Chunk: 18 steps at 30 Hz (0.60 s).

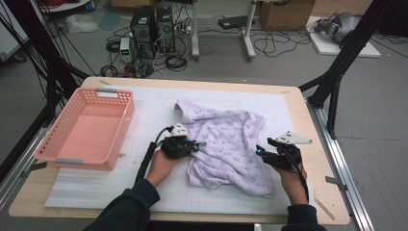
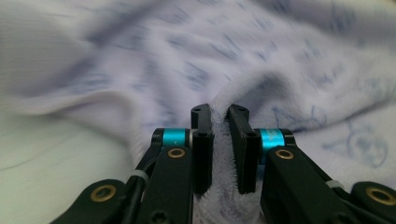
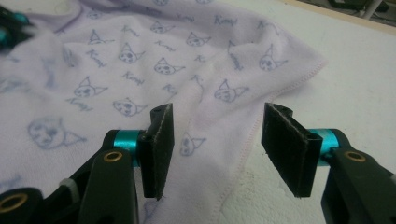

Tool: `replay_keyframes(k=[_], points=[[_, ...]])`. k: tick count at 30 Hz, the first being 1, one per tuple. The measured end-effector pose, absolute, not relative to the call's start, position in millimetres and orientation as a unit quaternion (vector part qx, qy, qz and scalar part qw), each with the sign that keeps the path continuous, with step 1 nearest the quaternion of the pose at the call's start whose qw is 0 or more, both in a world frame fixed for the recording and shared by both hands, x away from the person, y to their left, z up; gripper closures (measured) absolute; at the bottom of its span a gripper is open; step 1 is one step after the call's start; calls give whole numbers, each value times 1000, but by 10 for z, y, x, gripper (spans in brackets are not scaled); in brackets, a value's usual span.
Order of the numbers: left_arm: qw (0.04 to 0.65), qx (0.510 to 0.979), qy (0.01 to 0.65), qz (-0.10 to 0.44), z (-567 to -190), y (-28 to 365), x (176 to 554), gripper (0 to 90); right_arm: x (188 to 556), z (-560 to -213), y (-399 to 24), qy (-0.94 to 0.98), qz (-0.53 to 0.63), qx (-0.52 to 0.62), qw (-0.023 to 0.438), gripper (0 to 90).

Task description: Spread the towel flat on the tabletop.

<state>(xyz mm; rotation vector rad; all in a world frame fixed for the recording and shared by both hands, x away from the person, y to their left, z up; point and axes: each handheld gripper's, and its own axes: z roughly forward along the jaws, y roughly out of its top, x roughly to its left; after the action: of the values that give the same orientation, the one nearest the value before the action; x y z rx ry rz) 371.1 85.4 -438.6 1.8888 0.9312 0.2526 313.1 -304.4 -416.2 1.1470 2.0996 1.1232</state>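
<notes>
A pale lilac towel [image 1: 226, 144] printed with small cat faces lies crumpled on the white grid mat [image 1: 96, 190]. My left gripper [image 1: 197, 143] lies at the towel's left edge, and its jaws are shut on a fold of the towel [image 2: 280, 70], with the cloth pinched between the pads of the gripper [image 2: 219, 112]. My right gripper [image 1: 260, 150] sits at the towel's right side. In the right gripper view, that gripper [image 3: 217, 116] stands open, with the hemmed edge of the towel [image 3: 140, 56] lying below the gap and not touched by the pads.
A pink plastic basket [image 1: 126, 126] stands on the left part of the table, with nothing seen inside it. The wooden table edge [image 1: 308, 125] runs along the right. Computers, cables and black frame legs are on the floor behind.
</notes>
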Motion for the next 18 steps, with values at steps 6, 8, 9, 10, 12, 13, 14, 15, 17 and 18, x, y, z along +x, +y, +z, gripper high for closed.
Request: replay_keyframes(k=[6, 8, 9, 10, 12, 13, 14, 15, 17, 18], points=[[492, 734, 441, 160, -4333, 1360, 3789, 807, 3126, -4211, -2947, 780, 413, 413, 223, 434], [493, 720, 457, 173, -4327, 1489, 3805, 807, 3131, -4221, -2897, 784, 418, 406, 213, 435], [493, 714, 464, 180, -4327, 1539, 3813, 807, 3133, -4225, -2853, 787, 423, 400, 203, 434], [493, 710, 469, 183, -4329, 1583, 3824, 807, 3140, -4232, -2812, 790, 430, 392, 192, 435], [490, 702, 479, 194, -4340, 1639, 3847, 807, 3158, -4254, -2708, 799, 434, 378, 174, 434], [489, 699, 484, 196, -4346, 1657, 3862, 807, 3176, -4268, -2655, 803, 433, 373, 169, 432], [488, 696, 487, 201, -4352, 1670, 3873, 807, 3201, -4285, -2603, 809, 428, 368, 166, 431], [489, 691, 492, 205, -4359, 1677, 3882, 807, 3229, -4302, -2550, 815, 418, 365, 167, 430], [489, 688, 495, 207, -4371, 1676, 3895, 807, 3304, -4353, -2457, 826, 400, 362, 162, 431], [489, 686, 497, 208, -4381, 1665, 3901, 807, 3343, -4385, -2414, 832, 390, 362, 157, 455]])
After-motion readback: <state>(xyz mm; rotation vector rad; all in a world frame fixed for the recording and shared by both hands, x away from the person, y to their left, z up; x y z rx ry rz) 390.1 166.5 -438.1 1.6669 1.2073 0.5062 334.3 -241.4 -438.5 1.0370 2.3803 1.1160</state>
